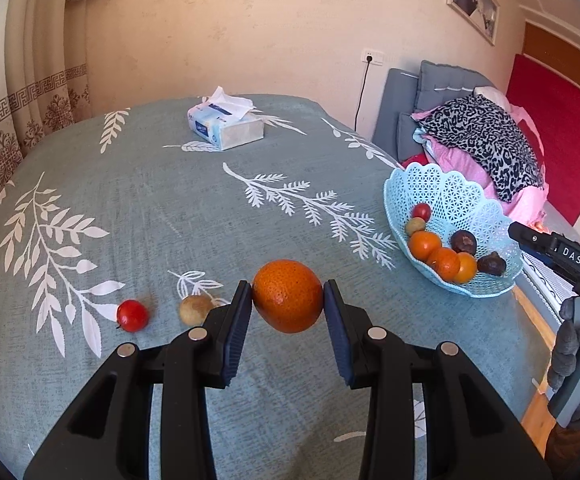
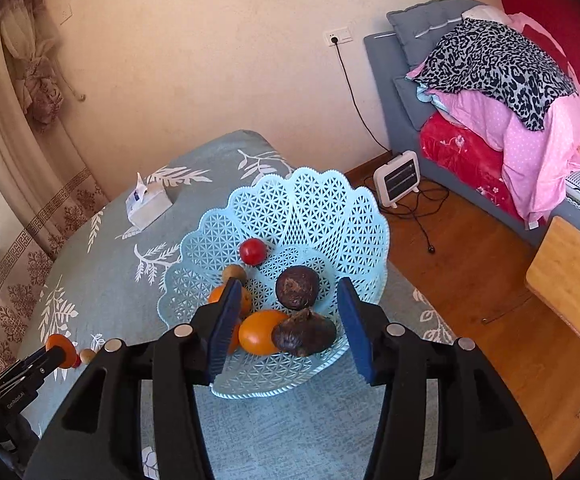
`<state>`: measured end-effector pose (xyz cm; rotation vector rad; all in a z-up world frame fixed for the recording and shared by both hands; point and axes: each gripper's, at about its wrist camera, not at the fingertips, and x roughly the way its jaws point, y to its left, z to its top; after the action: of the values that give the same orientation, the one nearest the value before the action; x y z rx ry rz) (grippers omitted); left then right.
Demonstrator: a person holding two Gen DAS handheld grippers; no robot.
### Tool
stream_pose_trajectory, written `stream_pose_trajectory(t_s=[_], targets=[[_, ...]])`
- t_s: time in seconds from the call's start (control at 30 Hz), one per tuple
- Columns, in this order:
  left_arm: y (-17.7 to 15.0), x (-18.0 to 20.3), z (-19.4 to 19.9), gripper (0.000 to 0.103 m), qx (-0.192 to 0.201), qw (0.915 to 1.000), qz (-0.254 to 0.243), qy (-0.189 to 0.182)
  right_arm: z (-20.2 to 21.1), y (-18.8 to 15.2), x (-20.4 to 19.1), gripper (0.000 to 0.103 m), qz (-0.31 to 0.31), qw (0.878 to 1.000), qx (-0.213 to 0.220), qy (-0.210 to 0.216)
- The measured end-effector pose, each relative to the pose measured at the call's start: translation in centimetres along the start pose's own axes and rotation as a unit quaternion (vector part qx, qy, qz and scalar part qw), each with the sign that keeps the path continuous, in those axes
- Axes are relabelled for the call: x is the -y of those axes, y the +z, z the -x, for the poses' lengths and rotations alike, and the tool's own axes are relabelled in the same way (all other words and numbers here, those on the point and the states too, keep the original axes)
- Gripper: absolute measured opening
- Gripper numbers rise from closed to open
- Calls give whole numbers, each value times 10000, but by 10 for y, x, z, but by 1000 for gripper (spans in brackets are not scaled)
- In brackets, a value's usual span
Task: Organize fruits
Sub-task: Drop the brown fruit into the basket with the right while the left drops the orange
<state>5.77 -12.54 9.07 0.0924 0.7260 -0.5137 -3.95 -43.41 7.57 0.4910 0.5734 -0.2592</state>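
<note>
Your left gripper point(image 1: 287, 300) clamped on orange point(image 1: 287, 295), lifted off tablecloth point(image 1: 169, 208). Your right gripper point(image 2: 287, 316) jaws apart, empty, over blue basket point(image 2: 330, 200) holding fruit, dark fruit point(image 2: 304, 332) between pads.

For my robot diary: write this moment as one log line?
left gripper: shut on round orange fruit | right gripper: open over light-blue lattice plastic basket
</note>
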Motion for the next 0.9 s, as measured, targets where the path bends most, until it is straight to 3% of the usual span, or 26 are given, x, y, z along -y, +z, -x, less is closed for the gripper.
stream_pose_trajectory(t_s=[0.37,0.67,0.9], targets=[[33,66,-22,37,74,9963,-679,-518,26,4,4,51,92,9978,588,-300],[52,122,-54,37,46,9893,-1079,-982,26,3,9,51,60,9975,638,-308],[61,151,-81,37,-185,9842,-1189,-1300,23,4,18,51,-88,9977,599,-292]])
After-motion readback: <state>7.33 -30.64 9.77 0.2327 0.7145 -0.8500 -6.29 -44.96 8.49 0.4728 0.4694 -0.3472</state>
